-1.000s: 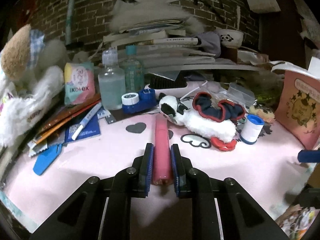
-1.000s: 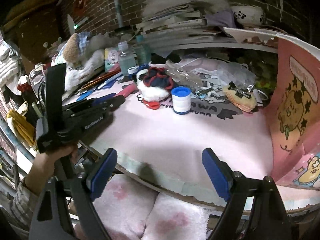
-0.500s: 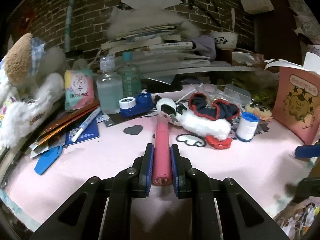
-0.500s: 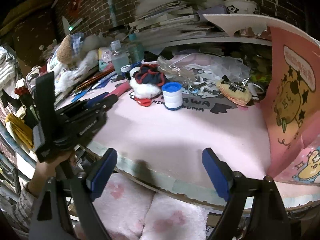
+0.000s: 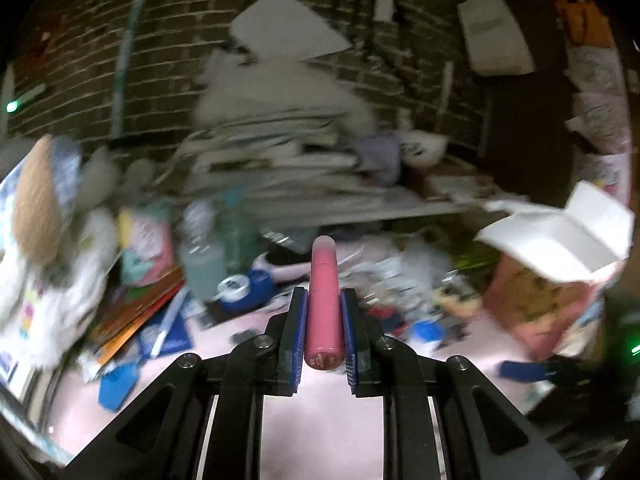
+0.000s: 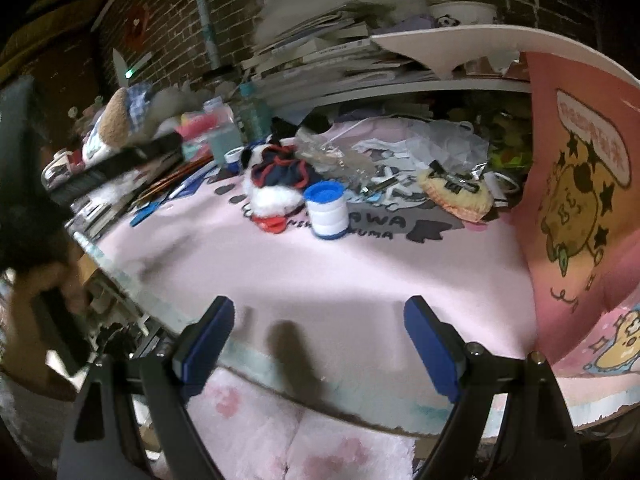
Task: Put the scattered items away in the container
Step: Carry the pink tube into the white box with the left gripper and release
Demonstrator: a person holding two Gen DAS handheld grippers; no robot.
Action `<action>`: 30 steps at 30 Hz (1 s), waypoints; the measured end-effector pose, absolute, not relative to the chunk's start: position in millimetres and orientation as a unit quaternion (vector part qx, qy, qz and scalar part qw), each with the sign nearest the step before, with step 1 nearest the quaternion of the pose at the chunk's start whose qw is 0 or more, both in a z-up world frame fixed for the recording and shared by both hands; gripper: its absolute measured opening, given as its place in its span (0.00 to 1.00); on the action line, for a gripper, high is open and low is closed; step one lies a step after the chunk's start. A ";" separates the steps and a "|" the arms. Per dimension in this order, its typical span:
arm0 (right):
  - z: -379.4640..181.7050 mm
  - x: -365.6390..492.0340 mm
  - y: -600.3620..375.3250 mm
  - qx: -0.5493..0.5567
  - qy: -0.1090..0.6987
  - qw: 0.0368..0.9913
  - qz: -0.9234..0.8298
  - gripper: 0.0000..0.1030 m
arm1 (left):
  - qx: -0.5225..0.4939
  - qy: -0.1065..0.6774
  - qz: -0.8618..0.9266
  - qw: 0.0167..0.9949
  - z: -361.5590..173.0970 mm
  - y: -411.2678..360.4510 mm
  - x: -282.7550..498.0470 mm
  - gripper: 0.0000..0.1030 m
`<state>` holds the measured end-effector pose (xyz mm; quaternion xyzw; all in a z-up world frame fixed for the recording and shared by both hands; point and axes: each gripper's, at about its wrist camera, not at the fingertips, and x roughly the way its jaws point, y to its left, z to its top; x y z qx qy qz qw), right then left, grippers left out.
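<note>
My left gripper [image 5: 323, 312] is shut on a pink tube [image 5: 323, 300] and holds it in the air above the pink mat [image 5: 320, 420]. The left view is blurred by motion. The pink paper bag with a cartoon print [image 5: 536, 292] stands at the right with its white flap open; it also shows in the right wrist view [image 6: 580, 184]. My right gripper [image 6: 320, 344] is open and empty at the mat's near edge. A white and blue jar [image 6: 328, 212] and a panda plush with dark cloth [image 6: 276, 184] lie on the mat.
Bottles [image 5: 204, 256], a blue contact lens case [image 5: 244, 292], pens and packets crowd the left side. Stacked books [image 6: 332, 52] and a brick wall stand behind. A yellow pouch [image 6: 456, 196] and plastic wrap [image 6: 420, 148] lie near the bag.
My left gripper has lifted the pink tube off the mat and tilted upward. The right gripper has stayed open near the mat's edge.
</note>
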<state>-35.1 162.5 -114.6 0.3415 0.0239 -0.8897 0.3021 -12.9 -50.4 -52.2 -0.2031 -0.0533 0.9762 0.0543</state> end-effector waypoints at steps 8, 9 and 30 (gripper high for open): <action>-115.2 -49.6 171.2 0.321 -0.010 0.257 -0.911 0.83 | -0.198 -0.056 0.960 0.192 6.1 0.2 -25.8 0.11; -115.3 -51.4 171.6 0.321 -0.012 0.255 -0.912 0.83 | -0.201 -0.055 0.956 0.208 11.4 6.9 -28.7 0.11; -123.1 -44.4 176.5 0.316 -0.014 0.261 -0.912 0.83 | -0.390 0.100 0.834 0.377 30.1 193.7 -111.3 0.11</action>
